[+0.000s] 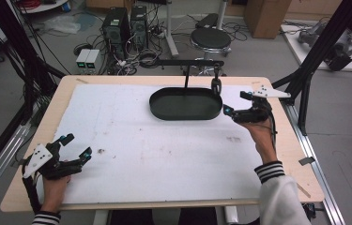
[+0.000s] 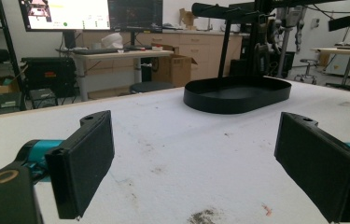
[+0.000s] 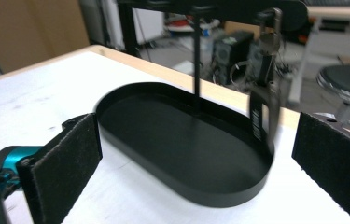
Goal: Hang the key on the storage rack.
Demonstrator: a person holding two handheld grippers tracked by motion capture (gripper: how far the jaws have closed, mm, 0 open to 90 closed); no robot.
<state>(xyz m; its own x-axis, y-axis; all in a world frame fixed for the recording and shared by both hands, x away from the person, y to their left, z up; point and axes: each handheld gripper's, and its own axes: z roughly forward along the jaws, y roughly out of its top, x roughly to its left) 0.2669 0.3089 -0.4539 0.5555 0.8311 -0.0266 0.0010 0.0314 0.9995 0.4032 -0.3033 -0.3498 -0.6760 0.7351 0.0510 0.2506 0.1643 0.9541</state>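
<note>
Both my grippers are open and hold nothing. My right gripper [image 1: 235, 104] sits at the right end of the black oval metal tray [image 1: 186, 104], just beside its rim, jaws spread wide and pointing toward it. No earlier shot to compare, so state only: nothing between the pads.

In the right gripper view the tray [image 3: 182, 140] lies right ahead between the two black pads. A thin black upright post [image 3: 196, 60] rises from the tray floor to a black horizontal crossbar [image 3: 210, 7] overhead. A dark strap-like item [image 3: 263, 100] hangs off the right end of that bar and comes down at the tray's right rim. It's blurred; I can't tell what it is or whether it touches the rim. From above, that hanging piece [image 1: 216, 86] is just beside my right gripper, the closest thing to its jaws.

My left gripper [image 1: 68, 152] is at the near left corner of the table, well apart from the tray, jaws wide. In the left gripper view the tray [image 2: 238, 95] is far ahead, with bare stained white foam sheet [image 1: 131, 140] in between.

The sheet covers most of the light wooden tabletop [image 1: 300, 150], with a few dark smudges on it.

Beyond the far edge: black round stool [image 1: 210, 38], two black PC towers [image 1: 126, 26], loose cabling on the floor. Black frame struts run along both table sides.
</note>
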